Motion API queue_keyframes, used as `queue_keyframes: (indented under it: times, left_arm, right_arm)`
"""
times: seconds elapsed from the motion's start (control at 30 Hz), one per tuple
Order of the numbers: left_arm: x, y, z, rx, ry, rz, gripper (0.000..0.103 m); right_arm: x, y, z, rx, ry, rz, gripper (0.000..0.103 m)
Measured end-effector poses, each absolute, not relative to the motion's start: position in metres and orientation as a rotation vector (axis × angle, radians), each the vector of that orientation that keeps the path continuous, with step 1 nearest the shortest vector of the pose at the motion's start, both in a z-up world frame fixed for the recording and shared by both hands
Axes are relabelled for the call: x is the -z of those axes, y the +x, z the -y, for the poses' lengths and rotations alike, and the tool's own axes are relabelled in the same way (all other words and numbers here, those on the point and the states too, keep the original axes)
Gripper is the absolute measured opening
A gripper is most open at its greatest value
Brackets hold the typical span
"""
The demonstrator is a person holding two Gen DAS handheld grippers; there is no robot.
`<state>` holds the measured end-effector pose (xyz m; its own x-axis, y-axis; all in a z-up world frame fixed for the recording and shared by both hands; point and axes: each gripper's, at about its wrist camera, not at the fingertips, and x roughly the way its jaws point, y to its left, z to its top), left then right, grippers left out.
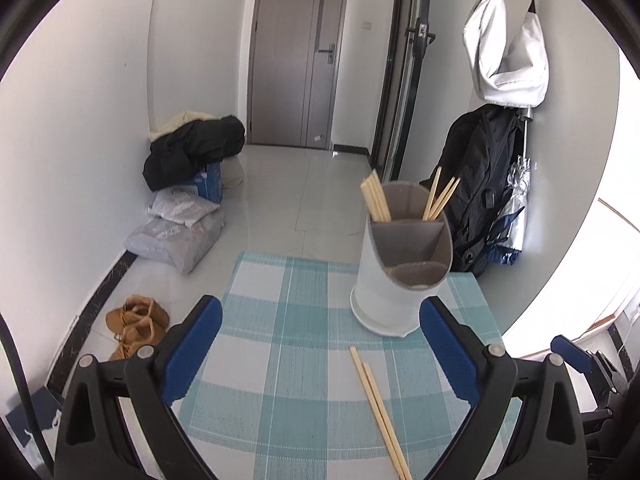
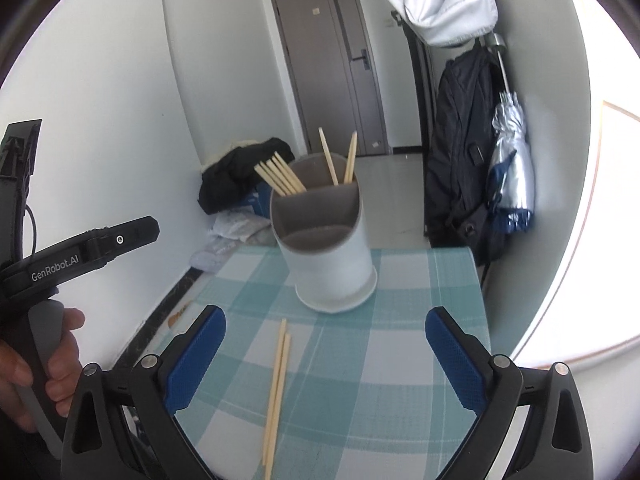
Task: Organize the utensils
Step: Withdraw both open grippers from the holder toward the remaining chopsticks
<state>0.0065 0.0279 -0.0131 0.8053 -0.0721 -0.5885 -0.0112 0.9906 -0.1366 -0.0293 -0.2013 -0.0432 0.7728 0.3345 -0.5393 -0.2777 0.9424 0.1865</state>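
Observation:
A white utensil holder [image 1: 394,276] with grey dividers stands upright on the blue checked tablecloth [image 1: 288,320]; it also shows in the right wrist view [image 2: 328,256]. Several wooden chopsticks [image 1: 376,202] stand in its back compartments, some left, some right [image 2: 280,178]. A pair of chopsticks [image 1: 380,412] lies flat on the cloth in front of the holder, also in the right wrist view [image 2: 278,388]. My left gripper [image 1: 320,344] is open and empty above the cloth. My right gripper [image 2: 326,348] is open and empty, with the loose pair between its fingers.
The table's far edge [image 1: 296,258] lies just behind the holder. Beyond are a tiled floor, bags and a coat [image 1: 192,148] at the left wall, shoes [image 1: 136,324], a black backpack [image 2: 460,152] and a folded umbrella [image 2: 512,168] on the right. The left gripper's body [image 2: 80,252] shows at left.

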Motion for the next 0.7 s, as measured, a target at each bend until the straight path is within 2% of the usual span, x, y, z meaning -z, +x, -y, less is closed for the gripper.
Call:
queue_keyframes:
  times: [0.5, 0.6, 0.7]
  left_arm:
    - [0.046, 0.030, -0.065, -0.067, -0.212, -0.753, 0.097]
    - [0.051, 0.035, -0.077, -0.092, -0.234, -0.776, 0.097]
    - [0.053, 0.038, -0.090, -0.113, -0.270, -0.792, 0.097]
  right_arm:
    - [0.090, 0.010, 0.171, -0.349, -0.030, -0.843, 0.099]
    - [0.102, 0.025, 0.156, -0.369, -0.082, -0.897, 0.091]
    - [0.116, 0.041, 0.140, -0.384, -0.128, -0.958, 0.077]
